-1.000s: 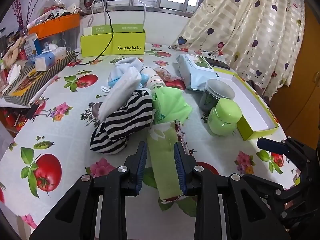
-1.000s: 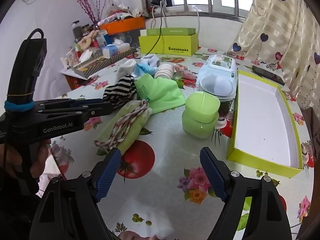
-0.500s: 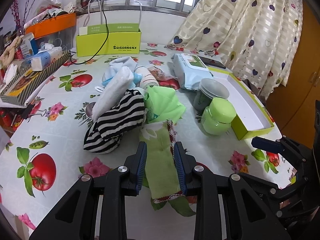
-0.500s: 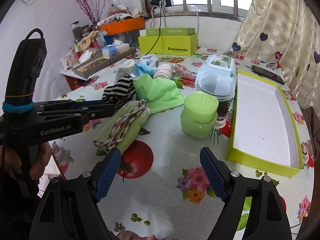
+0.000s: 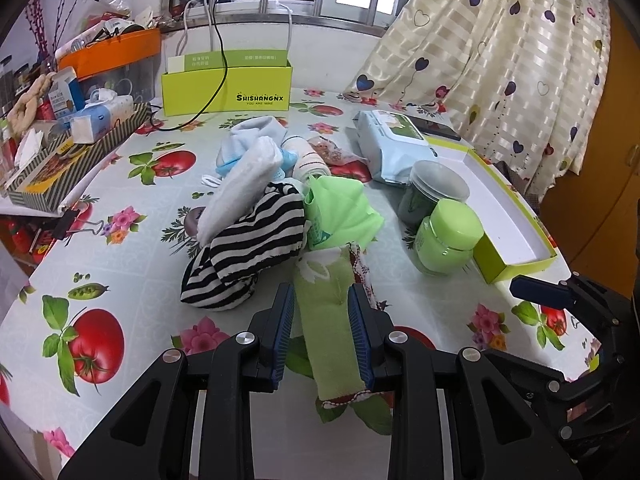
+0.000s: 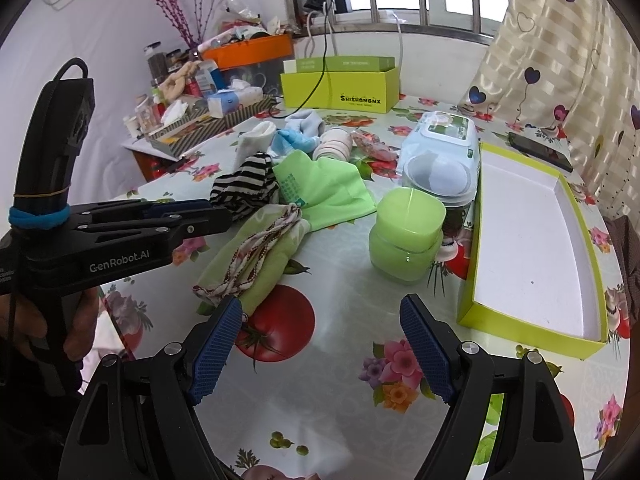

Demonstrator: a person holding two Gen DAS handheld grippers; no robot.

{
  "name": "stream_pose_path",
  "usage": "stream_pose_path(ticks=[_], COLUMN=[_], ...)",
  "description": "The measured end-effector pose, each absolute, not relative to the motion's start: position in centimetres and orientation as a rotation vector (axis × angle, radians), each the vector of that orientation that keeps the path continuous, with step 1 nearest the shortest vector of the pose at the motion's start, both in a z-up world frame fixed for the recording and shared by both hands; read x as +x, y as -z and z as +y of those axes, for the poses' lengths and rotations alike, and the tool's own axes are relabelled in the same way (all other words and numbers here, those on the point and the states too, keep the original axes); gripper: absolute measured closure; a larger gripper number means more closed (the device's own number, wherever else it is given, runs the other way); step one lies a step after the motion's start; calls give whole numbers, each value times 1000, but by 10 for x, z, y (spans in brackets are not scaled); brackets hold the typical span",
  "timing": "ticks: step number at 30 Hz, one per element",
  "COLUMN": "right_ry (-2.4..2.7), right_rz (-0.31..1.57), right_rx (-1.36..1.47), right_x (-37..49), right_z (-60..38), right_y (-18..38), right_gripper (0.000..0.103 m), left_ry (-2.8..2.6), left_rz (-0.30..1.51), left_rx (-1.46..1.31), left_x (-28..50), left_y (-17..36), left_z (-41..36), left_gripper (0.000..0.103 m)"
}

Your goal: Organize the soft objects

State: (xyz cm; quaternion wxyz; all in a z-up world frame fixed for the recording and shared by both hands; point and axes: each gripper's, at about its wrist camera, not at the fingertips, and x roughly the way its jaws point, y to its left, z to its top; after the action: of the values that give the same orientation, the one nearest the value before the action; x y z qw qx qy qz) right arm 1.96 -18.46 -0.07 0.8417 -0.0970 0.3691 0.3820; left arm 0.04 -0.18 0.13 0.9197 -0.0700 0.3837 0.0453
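Pale green folded towel [image 5: 328, 320], braided red-white trim

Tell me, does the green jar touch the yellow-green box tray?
Apart. The right wrist view shows tablecloth between the green jar and the yellow-green box tray.
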Motion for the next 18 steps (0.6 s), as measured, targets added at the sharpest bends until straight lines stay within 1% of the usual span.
stream_pose_path(ticks=[4, 18], right_ry=[-800, -799], right_rz=[793, 808], right_rx=[-198, -184], right_x=[21, 23], right_z=[-183, -180], right_y=[2, 3], right_gripper=[21, 21], left_ry=[-81, -80], left_rz=[818, 777], left_rx=[-175, -180], left_x=[1, -2], left_y=[0, 0], left_z=[0, 5], left_gripper=[74, 74])
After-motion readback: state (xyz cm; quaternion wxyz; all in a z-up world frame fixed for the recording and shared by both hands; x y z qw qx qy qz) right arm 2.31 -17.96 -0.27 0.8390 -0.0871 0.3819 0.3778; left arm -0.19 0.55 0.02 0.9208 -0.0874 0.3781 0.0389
